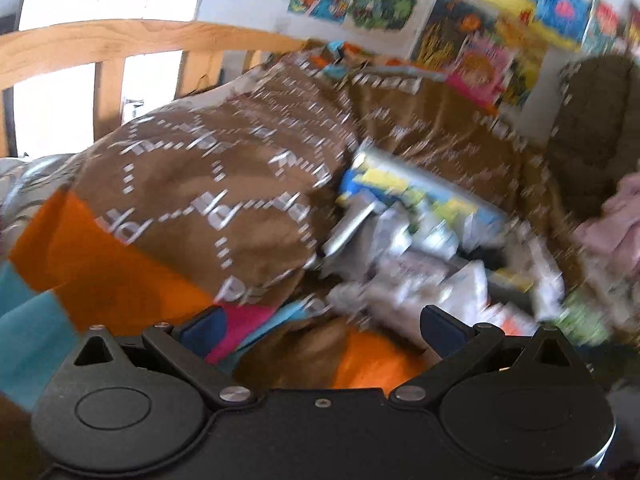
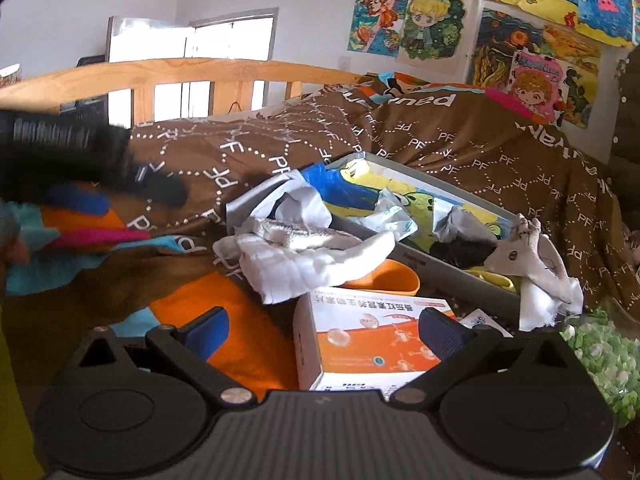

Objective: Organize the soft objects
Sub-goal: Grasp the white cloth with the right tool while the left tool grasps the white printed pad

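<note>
Both tools stand wide open and hold nothing: the left tool (image 1: 322,326) at lower centre over the brown quilt (image 1: 224,184), the right tool (image 2: 322,328) over an orange-and-white box (image 2: 360,344). White cloths (image 2: 304,256) spill from a grey tray (image 2: 448,268) at centre frame.

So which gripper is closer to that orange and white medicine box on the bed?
Right. The right gripper is open with the medicine box sitting between its fingers. The left gripper is also open but over the brown duvet, off to the box's left.
</note>
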